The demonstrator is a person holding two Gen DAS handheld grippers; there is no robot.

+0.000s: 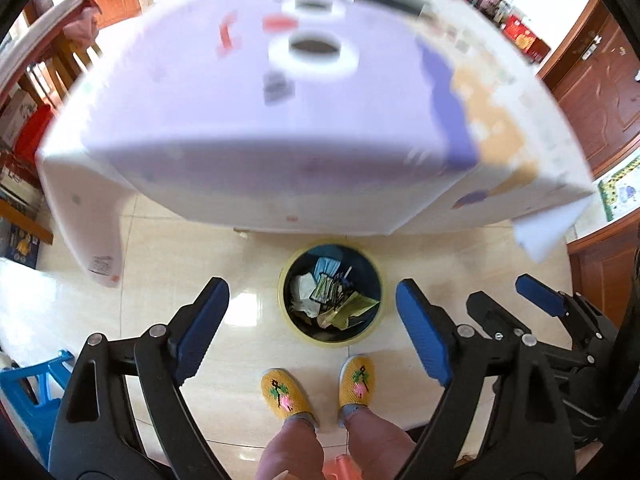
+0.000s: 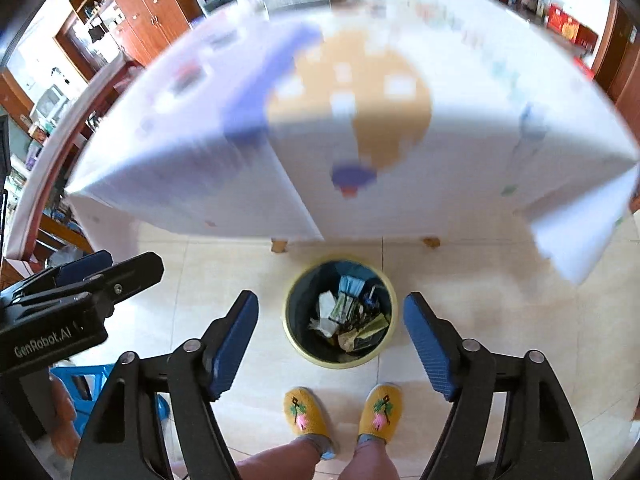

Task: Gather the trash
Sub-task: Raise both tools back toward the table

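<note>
A round bin with a yellow rim (image 1: 283,300) (image 2: 289,332) stands on the floor in front of the table, holding crumpled paper, wrappers and a blue mask. My left gripper (image 1: 312,292) hangs above it, open and empty. My right gripper (image 2: 331,300) is also open and empty over the bin, and it shows at the right edge of the left wrist view (image 1: 536,296). On the blurred tabletop lie small red scraps (image 1: 280,23) and a dark scrap (image 1: 276,88).
The table carries a white cloth (image 1: 240,140) (image 2: 480,140) with purple and orange patches, two white tape rolls (image 1: 314,54) and clutter at its far side. A person's feet in yellow slippers (image 1: 284,396) (image 2: 306,410) stand behind the bin. A blue stool (image 1: 32,392) is at left.
</note>
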